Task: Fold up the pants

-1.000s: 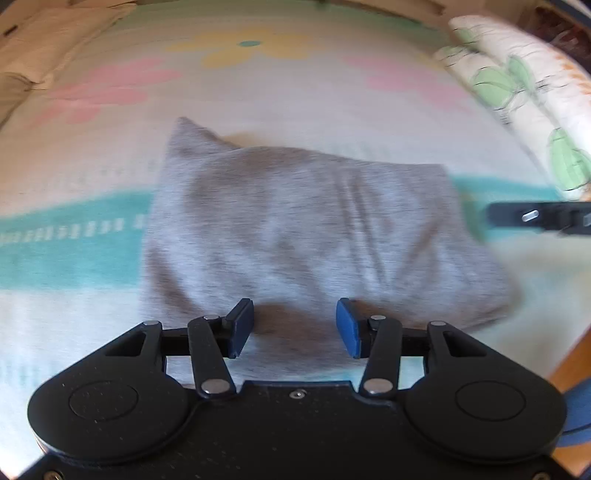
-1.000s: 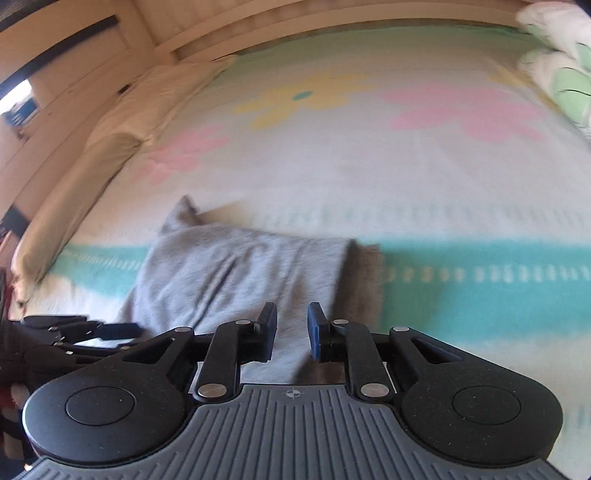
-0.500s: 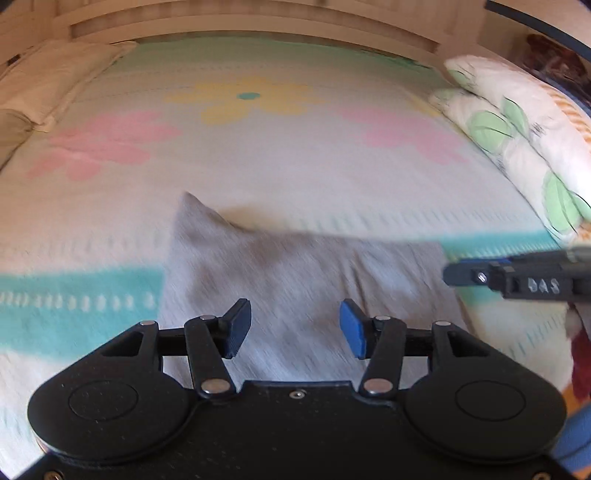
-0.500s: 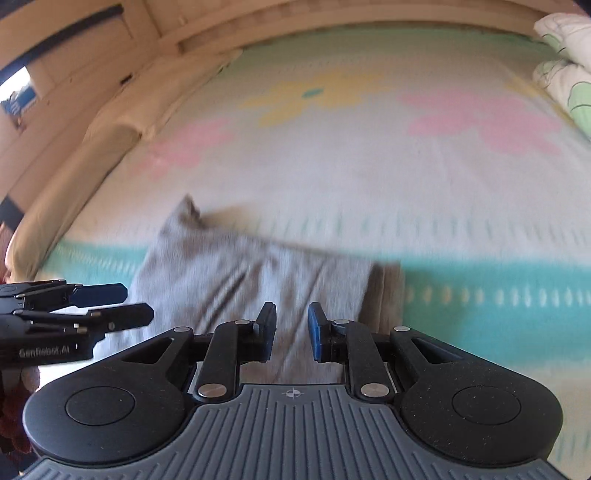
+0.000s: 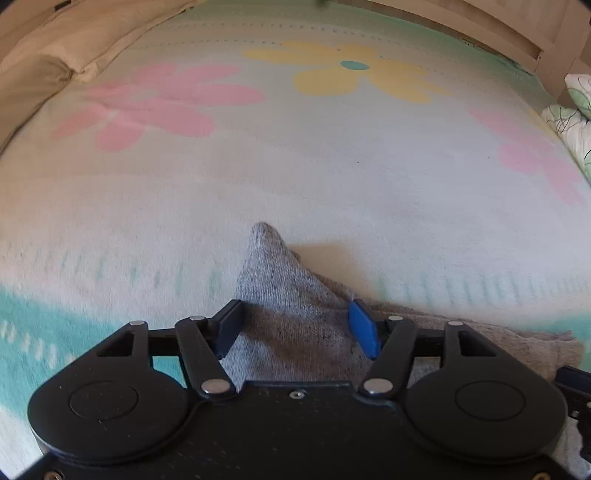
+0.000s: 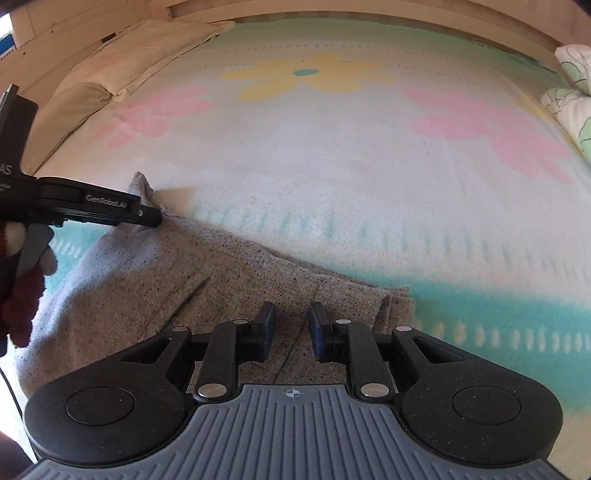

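Note:
The grey pants (image 6: pixel 155 273) lie folded into a flat bundle on the flowered bedspread (image 6: pixel 332 166). In the left wrist view the pants (image 5: pixel 291 306) run under the tool, with one pointed corner sticking up ahead. My left gripper (image 5: pixel 297 326) is open, its jaws wide apart over the far left corner of the bundle. It also shows from the side in the right wrist view (image 6: pixel 147 218). My right gripper (image 6: pixel 291 328) is open with a narrow gap, low over the bundle's near right part, holding nothing.
Beige pillows (image 6: pixel 122 66) lie along the left side of the bed. White pillows with green leaves (image 6: pixel 572 107) lie at the right. A wooden bed frame (image 6: pixel 369 11) runs along the far edge. The bedspread (image 5: pixel 332 166) stretches beyond the pants.
Both grippers have moved forward and lower over the pants. The left one now reaches the far left corner. Neither has closed.

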